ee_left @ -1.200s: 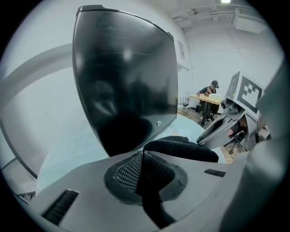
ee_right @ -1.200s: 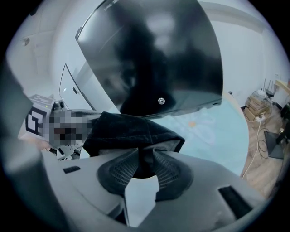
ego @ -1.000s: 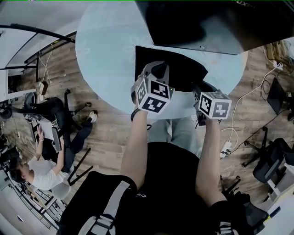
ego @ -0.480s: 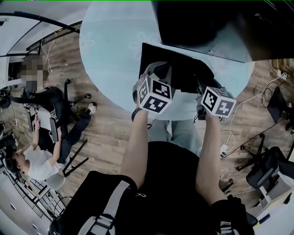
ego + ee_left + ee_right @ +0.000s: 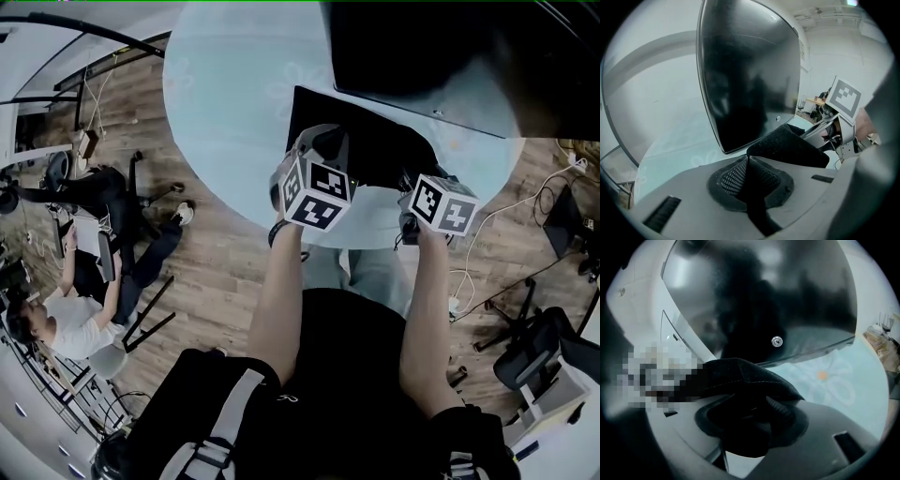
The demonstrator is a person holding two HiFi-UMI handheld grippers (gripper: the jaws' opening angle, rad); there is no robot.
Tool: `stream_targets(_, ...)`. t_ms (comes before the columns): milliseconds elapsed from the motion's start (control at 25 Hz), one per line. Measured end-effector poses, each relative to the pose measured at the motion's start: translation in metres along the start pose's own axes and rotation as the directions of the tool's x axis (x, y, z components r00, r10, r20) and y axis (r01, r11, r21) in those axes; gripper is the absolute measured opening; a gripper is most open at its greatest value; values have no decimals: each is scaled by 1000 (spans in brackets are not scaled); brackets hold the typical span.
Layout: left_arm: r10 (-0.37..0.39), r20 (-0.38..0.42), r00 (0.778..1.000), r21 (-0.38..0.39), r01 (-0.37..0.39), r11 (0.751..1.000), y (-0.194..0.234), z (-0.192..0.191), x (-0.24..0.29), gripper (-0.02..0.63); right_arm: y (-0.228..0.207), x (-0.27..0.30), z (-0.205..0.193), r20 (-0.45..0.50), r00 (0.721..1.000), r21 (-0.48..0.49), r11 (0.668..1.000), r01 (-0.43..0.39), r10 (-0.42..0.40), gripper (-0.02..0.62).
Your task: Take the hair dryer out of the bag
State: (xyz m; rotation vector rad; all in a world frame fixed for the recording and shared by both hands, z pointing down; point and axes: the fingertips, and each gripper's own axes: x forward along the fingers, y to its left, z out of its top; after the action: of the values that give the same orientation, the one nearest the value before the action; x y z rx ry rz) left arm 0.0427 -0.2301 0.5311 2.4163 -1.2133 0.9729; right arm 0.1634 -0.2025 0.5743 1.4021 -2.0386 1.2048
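I'm clamping the bag (image 5: 380, 141), lying at 12 o'clock, in my left gripper (image 5: 749, 171). The jaws of my right gripper (image 5: 750, 423) have just been opening, with its cloth between them.

Left of the left tongs (image 5: 747, 161) the pale blue bench (image 5: 225, 103) is open surface, with room to pass. Straight ahead, just past the black bag (image 5: 375, 150), a big dark glossy panel (image 5: 422, 47) stands over the bench and blocks the far side.
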Motion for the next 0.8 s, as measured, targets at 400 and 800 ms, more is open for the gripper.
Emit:
stream_targets(400, -23, -2, 1000, -42, 22, 999, 10, -7, 2, 28, -4, 13, 6, -20, 1000, 79, 997, -22, 24, 151)
stream_targets(800, -125, 64, 990, -109, 132, 985, 14, -32, -29, 136, -12, 16, 9, -40, 999, 117, 993, -7, 12, 52)
